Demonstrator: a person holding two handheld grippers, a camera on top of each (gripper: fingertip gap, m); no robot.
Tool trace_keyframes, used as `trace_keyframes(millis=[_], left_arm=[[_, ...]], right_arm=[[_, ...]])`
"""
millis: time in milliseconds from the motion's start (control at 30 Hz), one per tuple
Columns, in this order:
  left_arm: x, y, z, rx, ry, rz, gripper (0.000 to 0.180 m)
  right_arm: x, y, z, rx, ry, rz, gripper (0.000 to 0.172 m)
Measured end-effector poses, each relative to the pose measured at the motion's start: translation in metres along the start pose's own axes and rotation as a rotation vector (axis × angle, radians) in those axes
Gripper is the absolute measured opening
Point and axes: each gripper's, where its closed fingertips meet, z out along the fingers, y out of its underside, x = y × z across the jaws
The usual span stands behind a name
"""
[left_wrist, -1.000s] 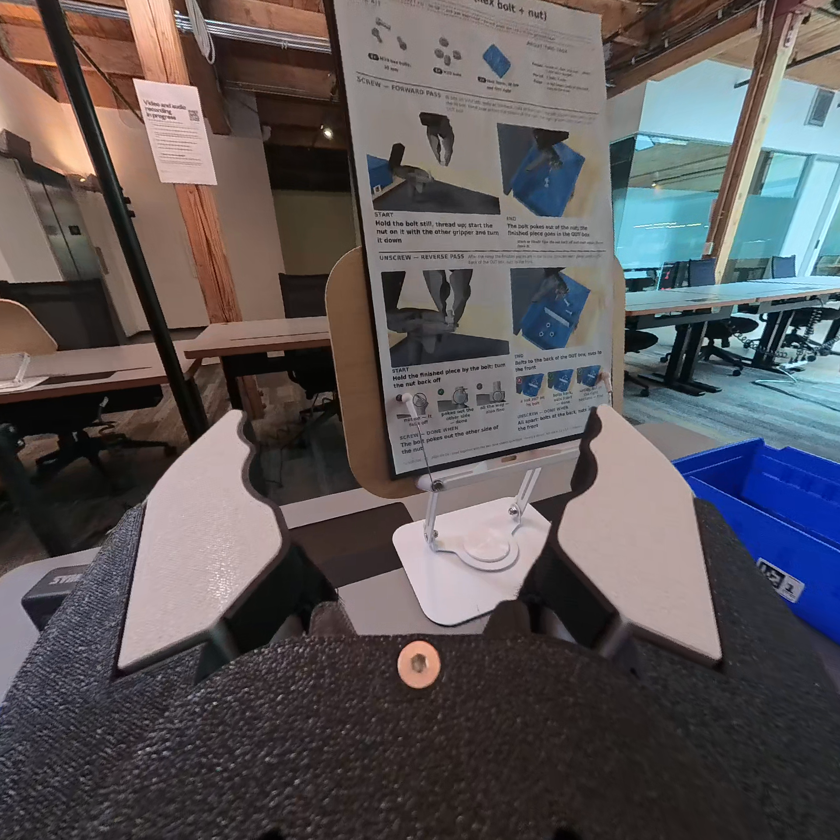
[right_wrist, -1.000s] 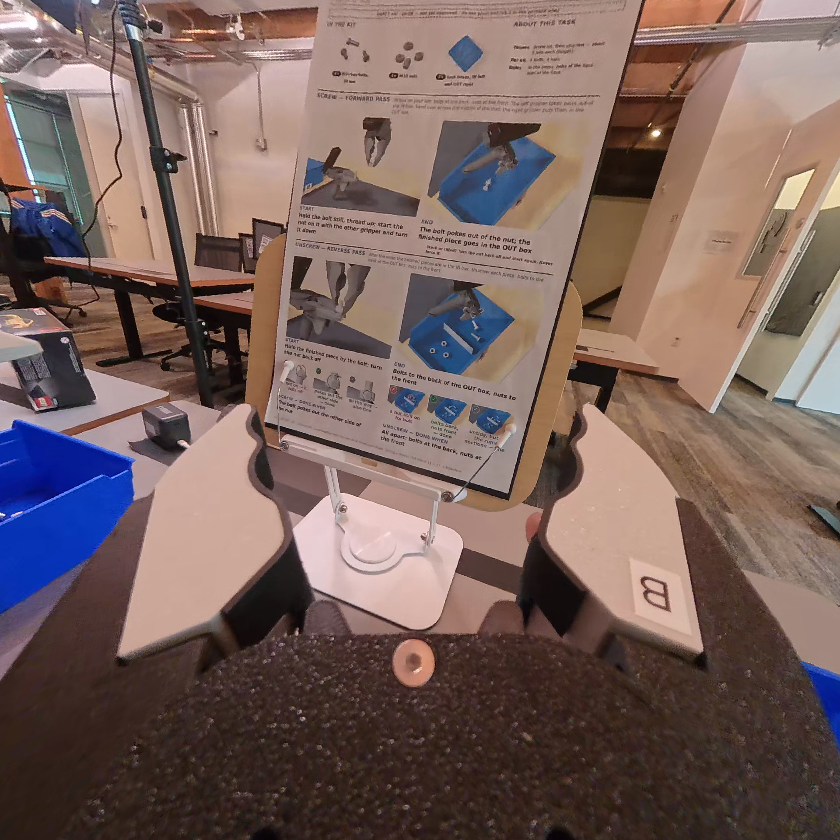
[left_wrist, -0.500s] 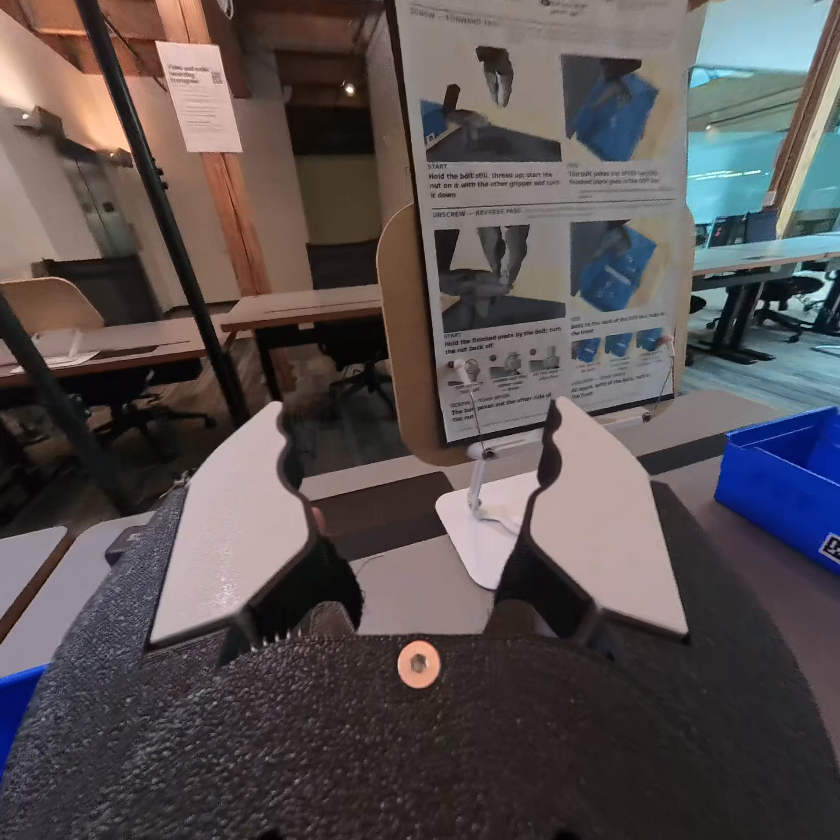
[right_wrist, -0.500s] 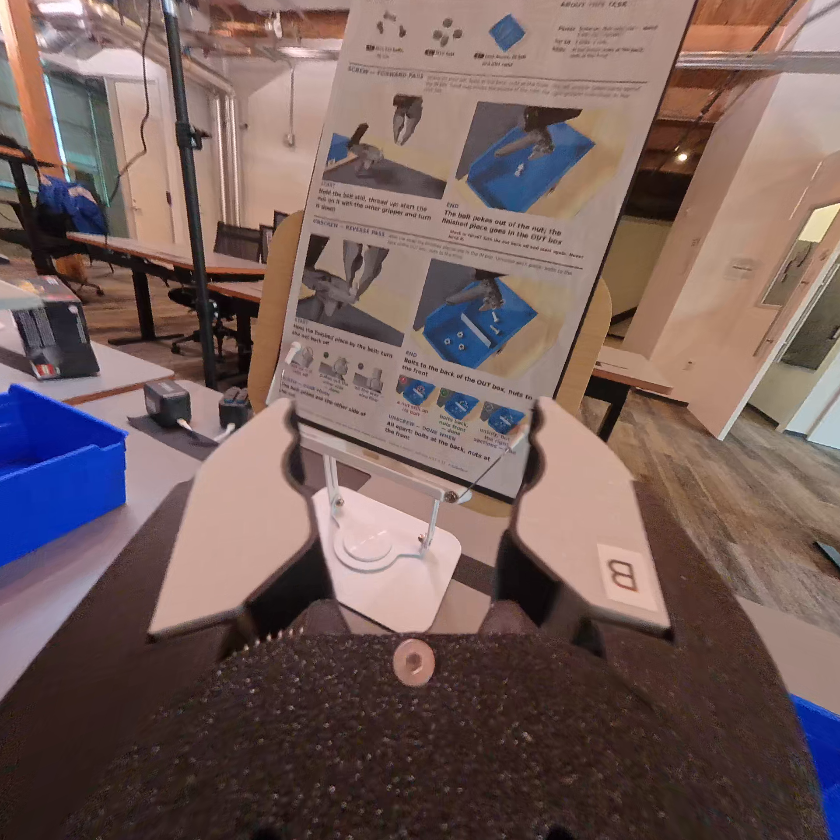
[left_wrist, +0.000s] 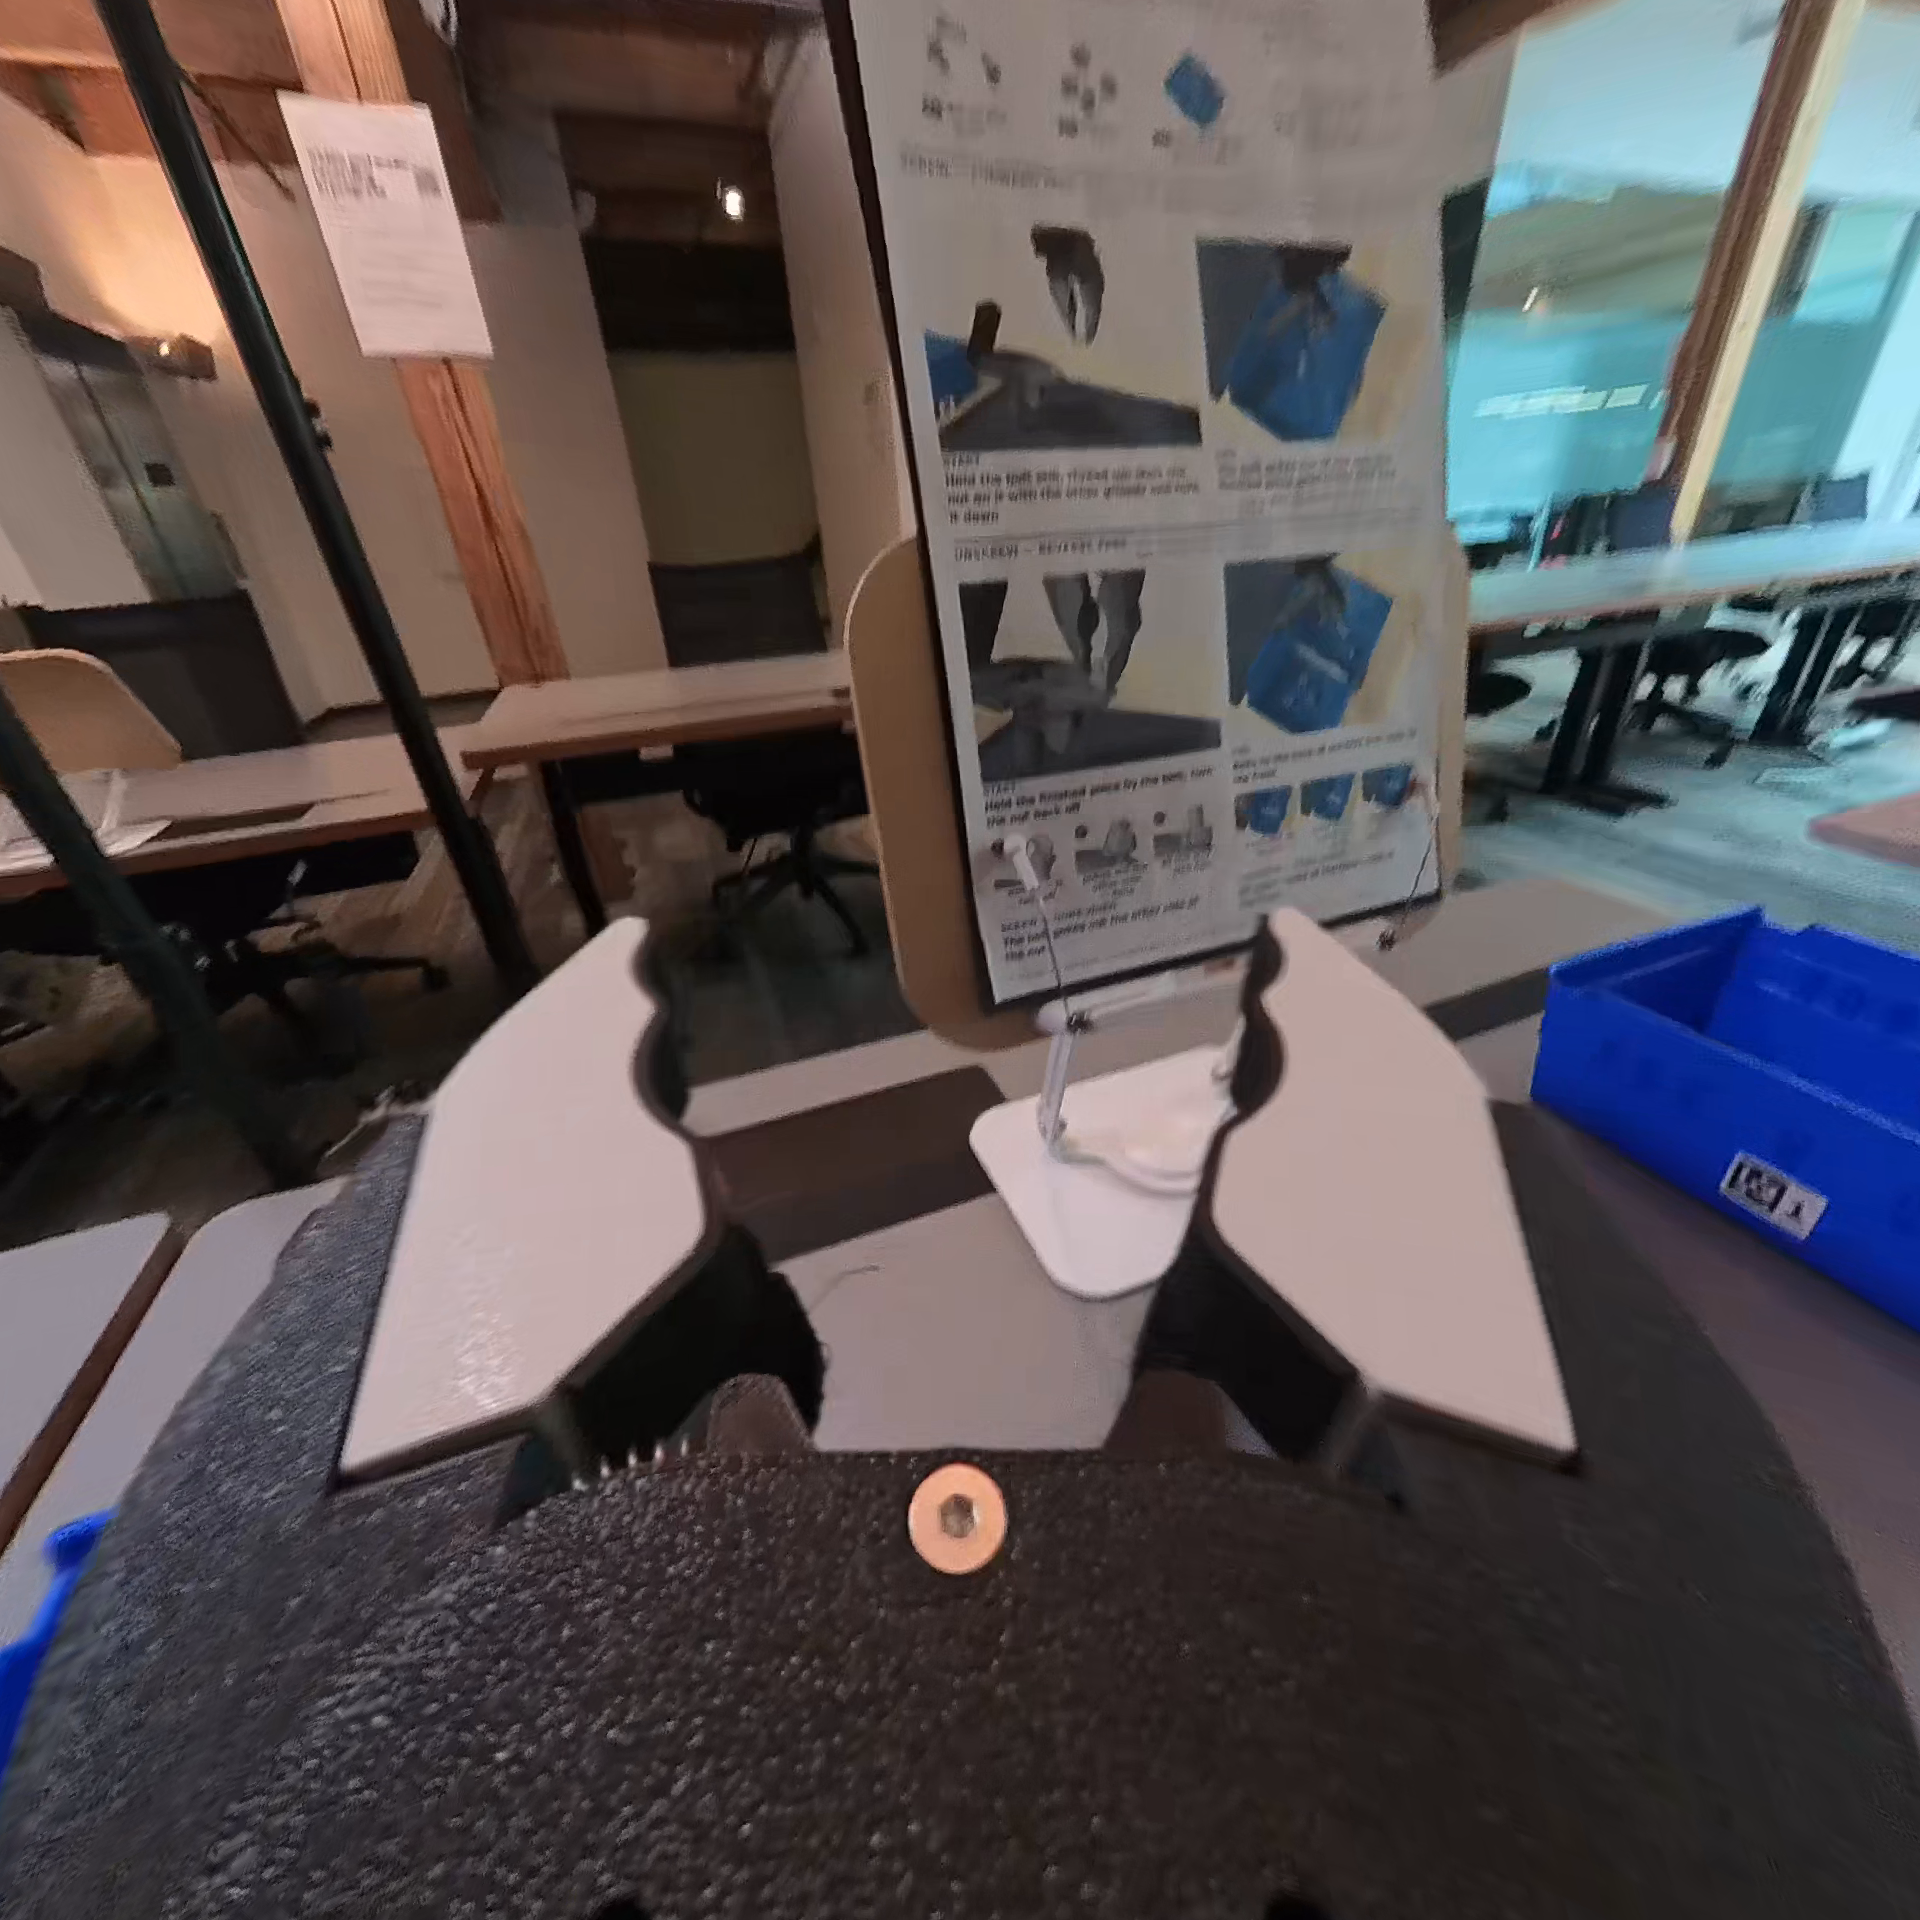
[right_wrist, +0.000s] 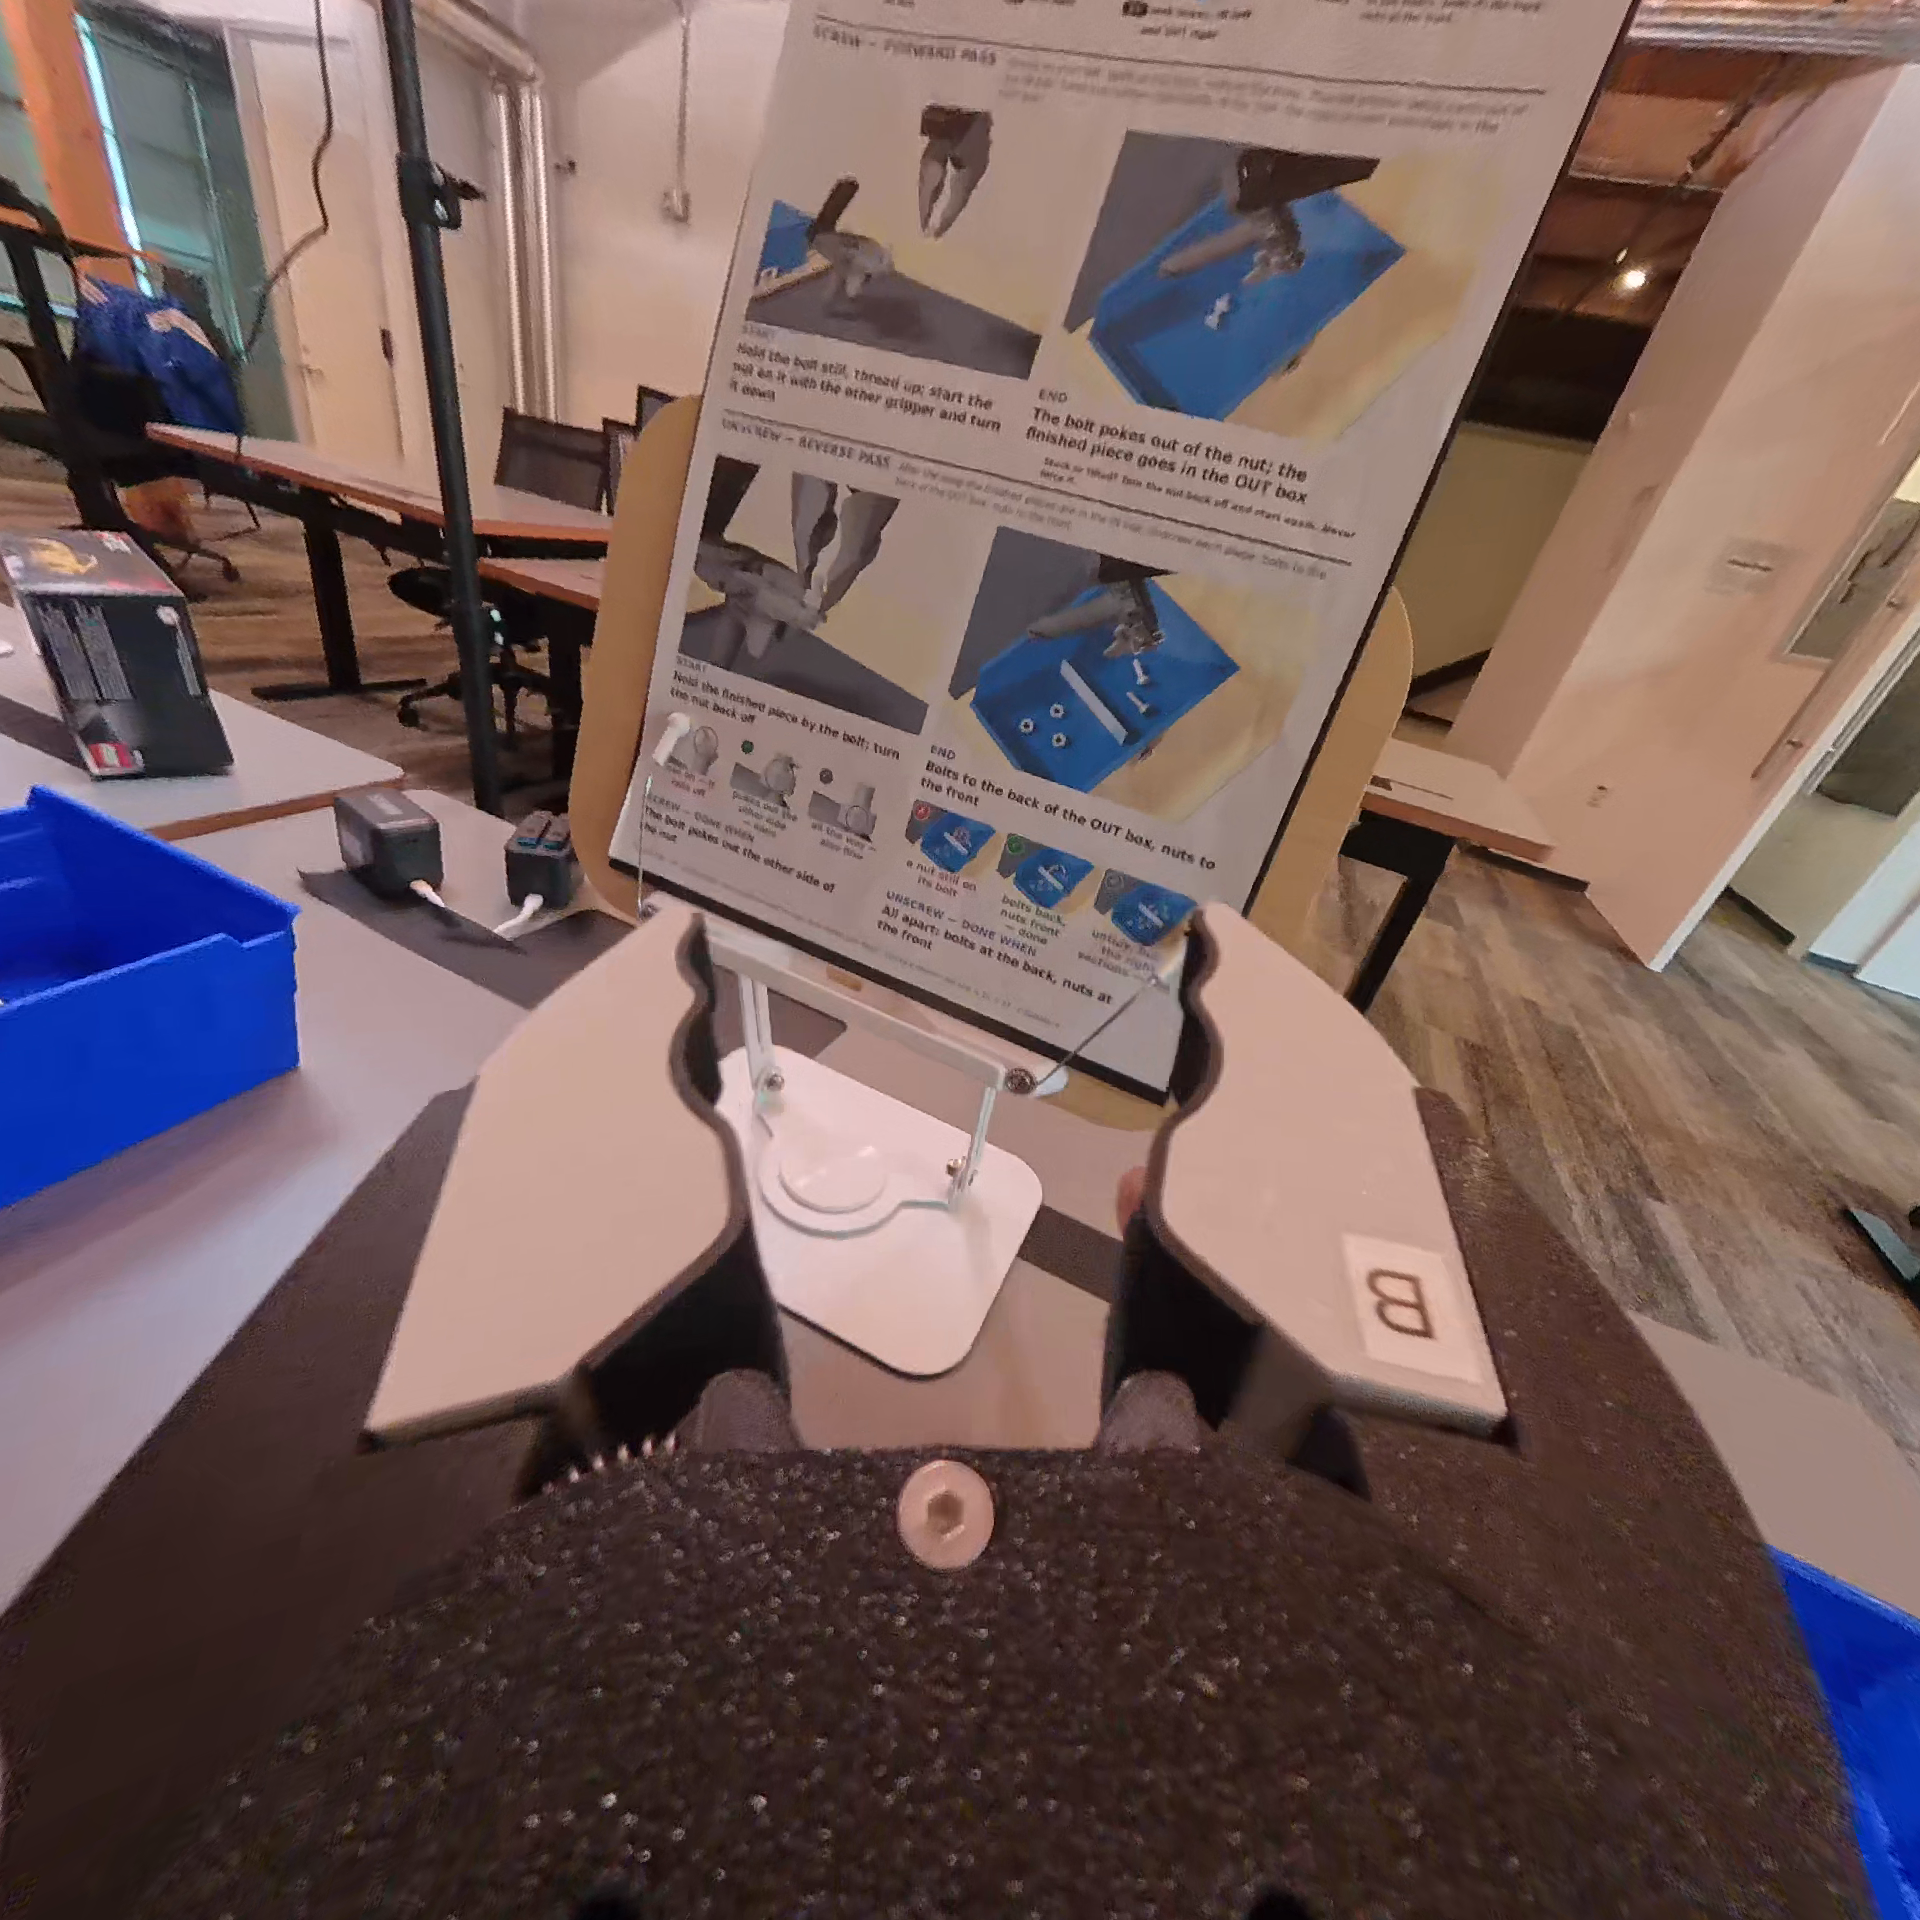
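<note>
My left gripper (left_wrist: 956, 997) is open and empty, held above the grey table (left_wrist: 935, 1371). A printed instruction sheet (left_wrist: 1174, 520) on a white stand (left_wrist: 1091, 1195) stands just ahead of it. A blue bin (left_wrist: 1745, 1091) sits to its right. My right gripper (right_wrist: 940, 997) is also open and empty. It faces the same sheet (right_wrist: 1039, 468) and white stand (right_wrist: 883, 1226) from close by. A blue bin (right_wrist: 114, 987) lies to its left on the table (right_wrist: 208, 1299).
A black pole (left_wrist: 312, 499) rises at the left. Two black chargers with white cables (right_wrist: 457, 847) lie behind the bin. A dark box (right_wrist: 114, 665) stands on a side table. Another blue bin's corner (right_wrist: 1870, 1766) shows at bottom right. Desks and chairs fill the room behind.
Both grippers' jaws have narrowed but stay open. The left view has swung left, so the sheet and the bin moved right in it. The right gripper has moved nearer the sheet.
</note>
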Motion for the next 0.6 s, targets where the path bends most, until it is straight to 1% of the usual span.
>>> trace_keyframes(millis=[33,67,100,133,200,267,300,333,367,400,433,533,600], left_arm=[[-0.001,0.003,-0.003,-0.039,-0.019,0.021,0.108],[-0.003,0.001,-0.007,-0.042,-0.04,0.056,0.087],[-0.002,-0.006,-0.014,0.016,-0.044,0.086,0.065],[0.002,-0.013,-0.018,0.067,-0.025,0.073,0.043],[0.013,-0.012,-0.019,0.037,0.048,0.064,0.0],[0.014,-0.005,-0.017,-0.02,0.045,0.094,0.001],[0.013,-0.001,-0.016,-0.047,0.037,0.094,0.027],[0.012,0.001,-0.014,-0.067,0.023,0.084,0.048],[0.01,0.003,-0.012,-0.087,0.008,0.076,0.069],[0.008,0.005,-0.01,-0.102,-0.003,0.079,0.09],[0.006,0.005,-0.01,-0.094,-0.017,0.085,0.111],[0.007,0.002,-0.01,-0.064,-0.007,0.075,0.105],[0.008,0.001,-0.013,-0.063,0.01,0.069,0.097]], right_arm=[[0.0,0.002,-0.001,-0.02,0.001,-0.012,0.084],[-0.002,0.004,-0.003,-0.041,-0.02,-0.035,0.047],[-0.006,0.004,-0.006,-0.037,-0.055,-0.057,0.0],[-0.009,0.002,-0.008,-0.023,-0.076,-0.05,0.0],[-0.013,0.003,-0.008,-0.043,-0.113,-0.034,0.0],[-0.01,0.002,-0.008,-0.026,-0.096,-0.043,0.0],[-0.007,-0.002,-0.008,0.0,-0.073,-0.041,0.019],[-0.005,-0.005,-0.007,0.023,-0.055,-0.035,0.053],[-0.004,-0.005,-0.007,0.016,-0.045,-0.028,0.078],[-0.003,-0.002,-0.006,-0.011,-0.039,-0.026,0.091],[-0.001,0.001,-0.005,-0.037,-0.033,-0.031,0.098],[0.004,0.002,-0.006,-0.041,-0.003,-0.04,0.096],[0.004,0.002,-0.006,-0.044,-0.016,-0.015,0.093]])
